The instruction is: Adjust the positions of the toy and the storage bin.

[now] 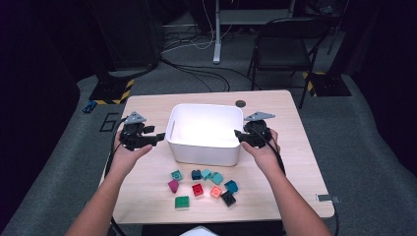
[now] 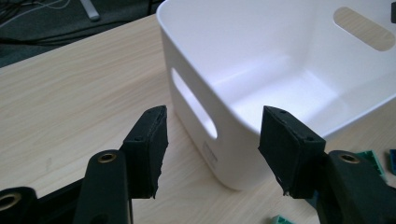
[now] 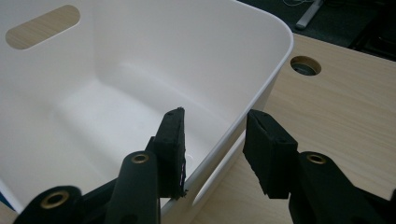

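A white plastic bin (image 1: 204, 152) with slot handles stands empty at the middle of the wooden table (image 1: 300, 162). My right gripper (image 1: 239, 135) straddles its right wall: in the right gripper view one jaw is inside the bin (image 3: 140, 56) and one outside, and the right gripper (image 3: 215, 121) is shut on the rim. My left gripper (image 1: 158, 138) hovers just left of the bin. In the left gripper view the left gripper (image 2: 212, 123) stands open and empty, facing the bin's (image 2: 261, 56) slotted left wall. Several coloured bricks (image 1: 204, 186) lie in front of the bin.
Among the bricks are a green one (image 1: 181, 202), a red one (image 1: 197, 189) and a black one (image 1: 227, 198). A round cable hole (image 1: 240, 103) sits behind the bin. A folding chair (image 1: 285, 49) and floor cables lie beyond the table.
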The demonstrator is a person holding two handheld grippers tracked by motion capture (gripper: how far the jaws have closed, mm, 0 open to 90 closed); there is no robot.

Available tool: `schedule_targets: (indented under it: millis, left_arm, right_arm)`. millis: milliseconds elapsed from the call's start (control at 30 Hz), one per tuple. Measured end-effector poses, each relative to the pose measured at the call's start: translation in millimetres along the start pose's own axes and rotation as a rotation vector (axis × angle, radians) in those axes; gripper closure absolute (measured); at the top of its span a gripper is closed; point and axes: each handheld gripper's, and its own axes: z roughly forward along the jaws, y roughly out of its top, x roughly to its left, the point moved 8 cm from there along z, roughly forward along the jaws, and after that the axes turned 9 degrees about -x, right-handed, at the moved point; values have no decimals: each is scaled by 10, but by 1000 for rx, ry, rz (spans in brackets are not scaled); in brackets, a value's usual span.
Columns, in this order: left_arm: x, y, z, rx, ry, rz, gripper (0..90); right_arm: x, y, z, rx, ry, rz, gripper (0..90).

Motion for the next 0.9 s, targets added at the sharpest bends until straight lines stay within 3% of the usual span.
schedule_targets:
  millis: [133,333,467,667,800,900]
  left_arm:
    - [-39,9,90,25,-8,-1,417]
    - [-109,-112,148,79,-40,0,440]
    - [-123,-193,139,76,-43,1,456]
    - [-135,-259,80,44,-54,-44,444]
    - [-127,-266,73,27,-50,-41,441]
    - [-127,-270,67,42,-51,-33,440]
  right_arm:
    - [35,4,9,-3,21,-5,579]
    - [71,8,28,-13,51,-10,580]
    - [110,11,41,-19,79,-20,579]
    - [152,12,56,-19,91,-33,579]
    - [172,11,54,-16,91,-37,577]
    - [169,11,58,-15,90,-36,570]
